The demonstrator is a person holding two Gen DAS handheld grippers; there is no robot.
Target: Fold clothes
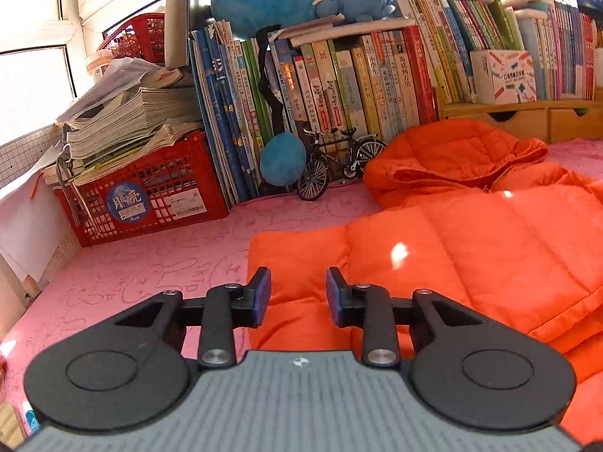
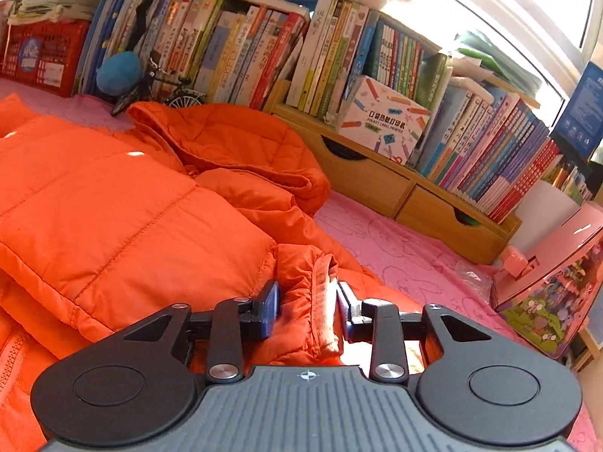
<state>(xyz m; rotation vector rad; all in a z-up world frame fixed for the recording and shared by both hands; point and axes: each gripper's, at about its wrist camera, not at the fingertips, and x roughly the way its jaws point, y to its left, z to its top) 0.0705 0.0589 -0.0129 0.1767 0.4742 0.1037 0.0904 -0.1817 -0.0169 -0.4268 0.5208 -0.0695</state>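
Observation:
An orange quilted puffer jacket lies on the pink bedspread, its hood toward the bookshelf. A sleeve is folded across the body. My left gripper is open and empty, hovering over the jacket's left folded edge. In the right wrist view the jacket fills the left side. My right gripper is open, its fingers on either side of the sleeve cuff, which bunches between them.
A red crate with stacked papers stands at the back left. Rows of books, a model bicycle and blue plush toys line the back. A wooden drawer shelf and a pink box sit to the right.

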